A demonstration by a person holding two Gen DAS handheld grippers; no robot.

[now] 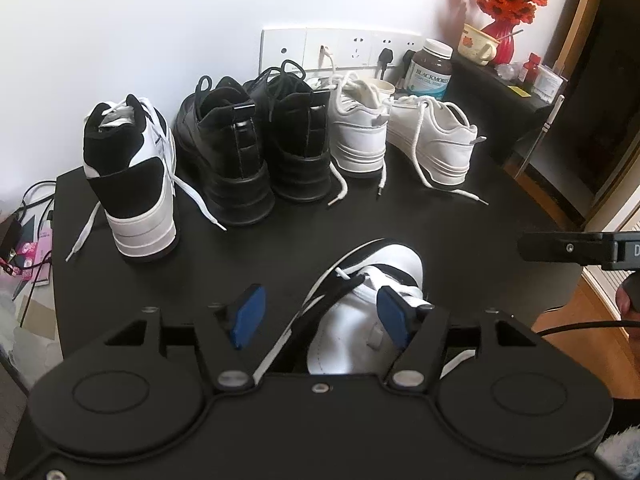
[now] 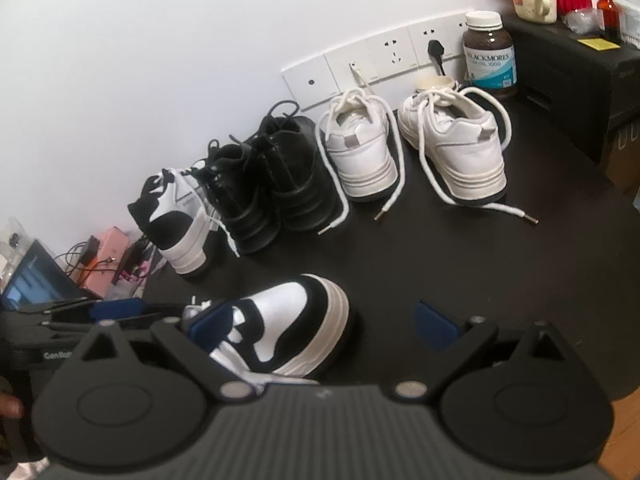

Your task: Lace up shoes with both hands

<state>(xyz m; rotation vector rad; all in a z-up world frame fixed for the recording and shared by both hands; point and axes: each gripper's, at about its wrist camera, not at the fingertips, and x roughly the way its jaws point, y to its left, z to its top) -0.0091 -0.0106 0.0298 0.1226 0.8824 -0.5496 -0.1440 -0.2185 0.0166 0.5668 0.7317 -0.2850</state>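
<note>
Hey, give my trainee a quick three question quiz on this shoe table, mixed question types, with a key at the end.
1. True or false: both white sneakers by the wall have their laces trailing loose on the table.
2. How many shoes stand in the row along the wall?
3. Multiple choice: the shoe nearest the left tool is A) all black, B) black and white, C) all white.

Key: 1 true. 2 five. 3 B, the black-and-white sneaker lying in front of the row.
</note>
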